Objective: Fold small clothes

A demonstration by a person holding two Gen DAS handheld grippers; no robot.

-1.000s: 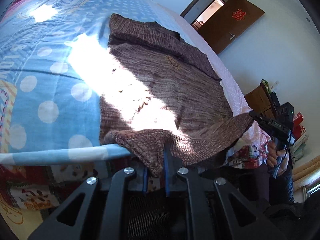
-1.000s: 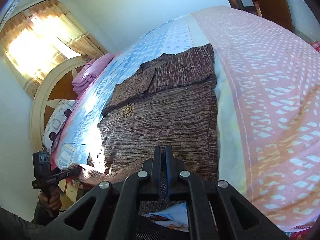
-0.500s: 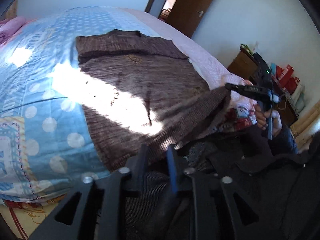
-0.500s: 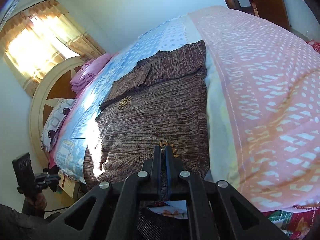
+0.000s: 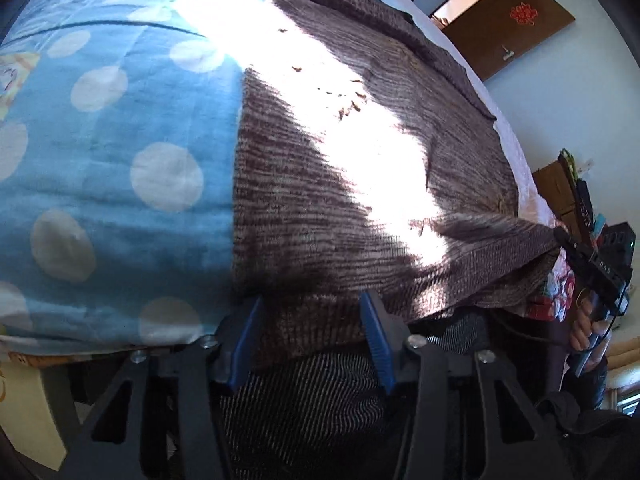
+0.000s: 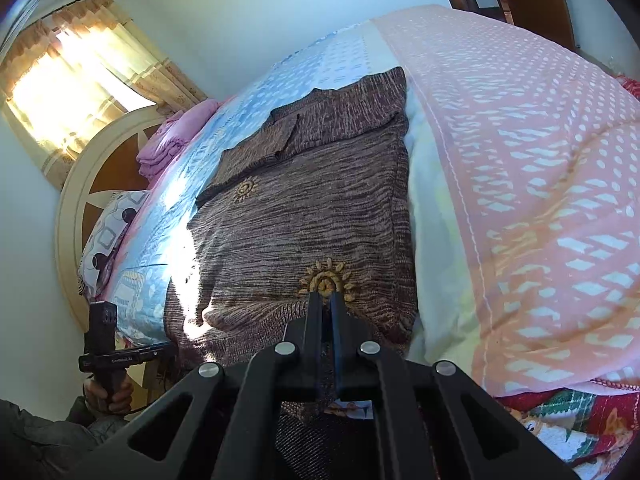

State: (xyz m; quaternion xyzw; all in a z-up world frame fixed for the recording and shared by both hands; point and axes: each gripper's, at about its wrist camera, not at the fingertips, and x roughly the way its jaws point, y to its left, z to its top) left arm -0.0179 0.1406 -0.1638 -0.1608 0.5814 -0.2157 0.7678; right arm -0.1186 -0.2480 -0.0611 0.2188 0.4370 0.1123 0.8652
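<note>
Brown knit sweater (image 6: 312, 216) lay flat on bed (image 6: 520, 160); hem clamped in right gripper (image 6: 326, 300); hem between closing left gripper (image 5: 312, 312) jaws, pads not pressing; "DAS" lettering read at 3 o'clock.

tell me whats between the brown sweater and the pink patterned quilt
A bare strip of pale cream sheet separates the brown sweater from the pink patterned quilt, seen in the right wrist view.

Black left gripper (image 5: 312, 312), blue pads (image 5: 376, 340), silver screws; sleeve perhaps dark grey

Brown knit sweater (image 6: 312, 216) lies flat, sleeves folded.
</note>
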